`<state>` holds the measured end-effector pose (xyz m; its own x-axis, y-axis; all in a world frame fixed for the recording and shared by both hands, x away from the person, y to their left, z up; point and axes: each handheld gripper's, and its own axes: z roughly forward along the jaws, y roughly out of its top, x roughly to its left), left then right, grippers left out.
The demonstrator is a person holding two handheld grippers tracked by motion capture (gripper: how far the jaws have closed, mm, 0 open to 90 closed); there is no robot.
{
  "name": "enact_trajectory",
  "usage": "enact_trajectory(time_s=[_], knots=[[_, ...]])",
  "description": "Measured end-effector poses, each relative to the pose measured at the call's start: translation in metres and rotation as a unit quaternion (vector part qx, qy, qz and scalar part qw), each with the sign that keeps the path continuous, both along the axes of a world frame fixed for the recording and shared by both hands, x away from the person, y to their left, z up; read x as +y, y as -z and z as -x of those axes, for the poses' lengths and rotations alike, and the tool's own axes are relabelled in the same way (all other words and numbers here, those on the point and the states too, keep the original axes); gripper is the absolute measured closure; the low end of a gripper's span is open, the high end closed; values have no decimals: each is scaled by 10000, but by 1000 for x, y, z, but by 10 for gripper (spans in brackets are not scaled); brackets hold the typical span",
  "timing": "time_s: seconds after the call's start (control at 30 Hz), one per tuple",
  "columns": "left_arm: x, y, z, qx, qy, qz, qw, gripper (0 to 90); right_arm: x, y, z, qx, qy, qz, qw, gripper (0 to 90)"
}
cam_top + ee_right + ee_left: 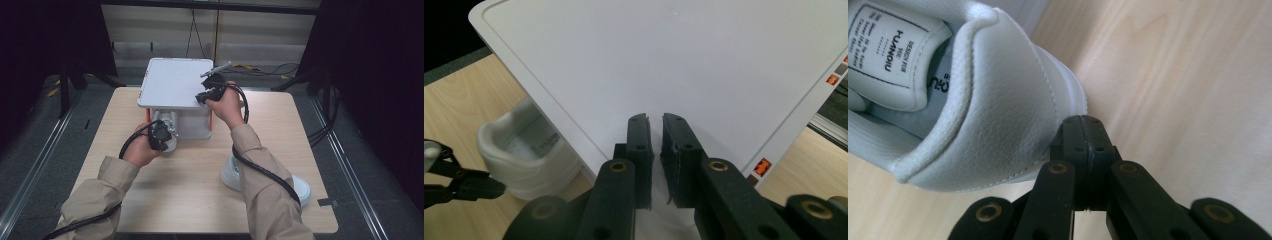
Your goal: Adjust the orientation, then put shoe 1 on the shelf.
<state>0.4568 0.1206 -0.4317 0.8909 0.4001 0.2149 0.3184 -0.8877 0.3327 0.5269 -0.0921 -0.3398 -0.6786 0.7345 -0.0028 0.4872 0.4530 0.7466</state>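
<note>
White leather sneaker (978, 100) with a padded collar and a printed tongue label sits just ahead of my left gripper (1083, 125), heel toward me, on the pale wooden table (1188, 90), partly tucked under the white lidded box (172, 82) that stands beyond it. My left gripper's jaws are pressed together with nothing between them, tips just beside the sneaker's heel counter; I can't tell whether they touch it. My right gripper (655, 125) rests on the flat lid of that box, jaws nearly closed with a thin gap between them and nothing in it. I judge the sneaker light and fairly easy to move: the upper looks soft and will dent under pressure, while the sole rim is stiffer and its smooth leather may slip. The heel collar nearest my left gripper seems the best hold, one jaw inside the opening and one outside on the counter, so I would need to open the jaws first. A second white sneaker (302, 187) lies close behind my right forearm.
</note>
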Motion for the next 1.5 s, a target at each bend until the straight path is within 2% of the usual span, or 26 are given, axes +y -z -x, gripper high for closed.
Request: enact_trajectory(time_s=[0.33,0.47,0.53,0.67,0.87,0.9,0.93,1.1,1.2,1.33,1.37,1.4,1.47,1.5], knots=[[-3,3,-24,-210,-81,-31,9997,900,0,-1,-1,34,-46,61,10000,826],[-3,4,-33,-257,-161,-5,9995,900,-1,0,-1,27,-71,-11,10000,826],[-4,4,-36,-137,-190,117,9997,900,-2,0,-2,-1,-94,-31,10000,826],[-6,4,-34,-224,-151,-7,9996,900,-4,1,0,-26,-95,-71,9999,826],[-3,-2,-34,-222,-204,48,9995,900,-2,1,1,-63,-69,-28,10000,826],[-3,-4,-32,-202,-279,91,9994,900,-2,1,1,-66,-58,-42,10000,826],[-2,-5,-31,-182,-252,138,9994,900,-2,1,1,-60,-46,-42,10000,826],[2,-20,-20,120,-326,429,9985,870,-1,1,3,-115,6,2,9999,825],[8,-33,-17,227,-417,430,9979,854,-1,2,4,-108,88,-42,9999,823],[19,-60,-14,306,-529,628,9962,850,0,-1,4,-25,227,16,9997,798],[21,-67,-14,350,-588,727,9950,850,1,-1,5,-17,259,25,9997,797],[23,-73,-14,347,-663,794,9940,850,1,-1,5,-17,259,25,9997,797],[26,-85,-13,318,-719,778,9939,851,2,-1,5,-15,326,-12,9995,794],[26,-91,-13,299,-741,888,9928,851,2,0,6,-25,378,-41,9993,793]])
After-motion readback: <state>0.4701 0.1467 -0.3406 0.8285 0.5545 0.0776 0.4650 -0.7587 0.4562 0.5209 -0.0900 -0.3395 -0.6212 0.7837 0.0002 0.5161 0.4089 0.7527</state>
